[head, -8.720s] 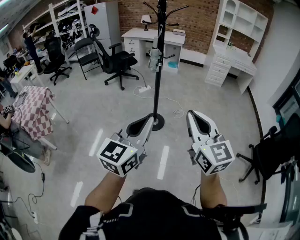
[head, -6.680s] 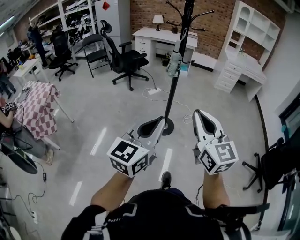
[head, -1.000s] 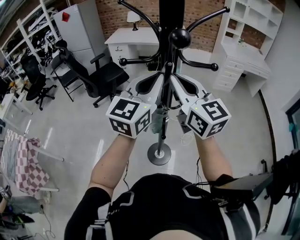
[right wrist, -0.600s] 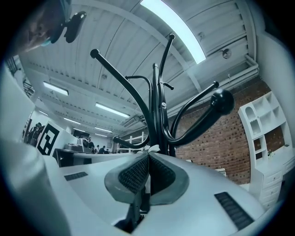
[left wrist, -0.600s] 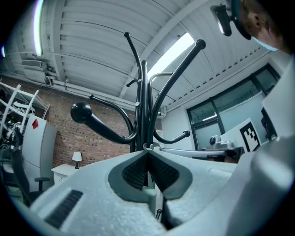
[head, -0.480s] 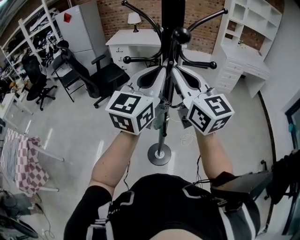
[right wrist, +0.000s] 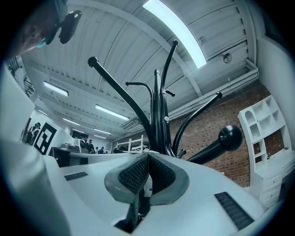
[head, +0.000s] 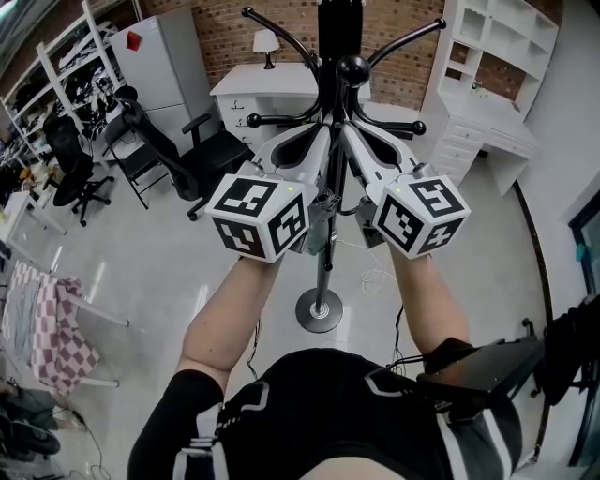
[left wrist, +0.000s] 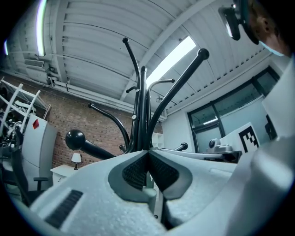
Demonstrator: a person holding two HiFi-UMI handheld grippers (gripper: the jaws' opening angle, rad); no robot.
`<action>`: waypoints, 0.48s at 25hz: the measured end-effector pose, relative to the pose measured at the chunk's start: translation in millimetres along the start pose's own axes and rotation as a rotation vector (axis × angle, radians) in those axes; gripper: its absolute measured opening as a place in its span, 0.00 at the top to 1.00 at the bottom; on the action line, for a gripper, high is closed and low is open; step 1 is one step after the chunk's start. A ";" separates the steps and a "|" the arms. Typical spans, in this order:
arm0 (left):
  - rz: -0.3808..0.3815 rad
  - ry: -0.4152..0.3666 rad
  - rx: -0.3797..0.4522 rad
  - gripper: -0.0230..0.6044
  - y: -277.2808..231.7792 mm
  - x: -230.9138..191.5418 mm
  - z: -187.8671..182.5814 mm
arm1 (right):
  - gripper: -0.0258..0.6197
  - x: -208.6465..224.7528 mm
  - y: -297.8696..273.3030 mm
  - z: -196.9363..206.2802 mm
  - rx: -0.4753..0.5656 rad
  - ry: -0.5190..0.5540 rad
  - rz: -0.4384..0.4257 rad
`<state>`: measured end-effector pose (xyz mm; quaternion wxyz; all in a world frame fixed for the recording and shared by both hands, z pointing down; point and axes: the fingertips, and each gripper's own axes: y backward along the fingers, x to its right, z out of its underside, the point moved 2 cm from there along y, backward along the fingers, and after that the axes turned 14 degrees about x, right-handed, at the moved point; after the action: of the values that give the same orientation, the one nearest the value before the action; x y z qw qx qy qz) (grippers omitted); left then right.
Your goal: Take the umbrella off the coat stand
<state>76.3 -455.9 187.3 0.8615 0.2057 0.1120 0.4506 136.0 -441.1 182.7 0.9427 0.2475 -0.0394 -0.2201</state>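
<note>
Only the head view shows the umbrella (head: 317, 223): folded, it hangs against the coat stand (head: 338, 23), at 6 o'clock from both gripper tips. The two gripper views instead show the hooks (left wrist: 177, 83) fanning toward 12 o'clock under the ceiling (left wrist: 92, 37). The left gripper (head: 322, 134) sits at 9 o'clock of the stand and the right gripper (head: 349, 134) at 3 o'clock. The forearms (head: 225, 309) are raised and converge. Both grippers are clenched, pads meeting on nothing.

One coat stand (head: 319, 309), one umbrella (head: 317, 223), two tongs, left tongs (head: 322, 133) and right tongs (head: 348, 133), two white counters (head: 281, 89), one fridge (head: 155, 52).
</note>
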 end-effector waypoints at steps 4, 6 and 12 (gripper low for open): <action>-0.004 0.010 0.017 0.95 -1.9 1.2 -8.5 | 0.94 -0.4 -2.8 -8.3 0.012 -0.002 0.003; -0.005 0.017 0.031 0.95 -4.4 4.1 -13.6 | 0.94 -0.8 -3.4 -15.0 0.025 0.004 -0.001; 0.022 0.008 0.058 0.95 -7.0 13.0 -34.7 | 0.94 -6.5 -5.2 -37.7 0.063 0.015 -0.010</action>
<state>75.6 -440.0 153.0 0.8498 0.2299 0.1263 0.4573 135.1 -425.4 147.4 0.9336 0.2788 -0.0379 -0.2216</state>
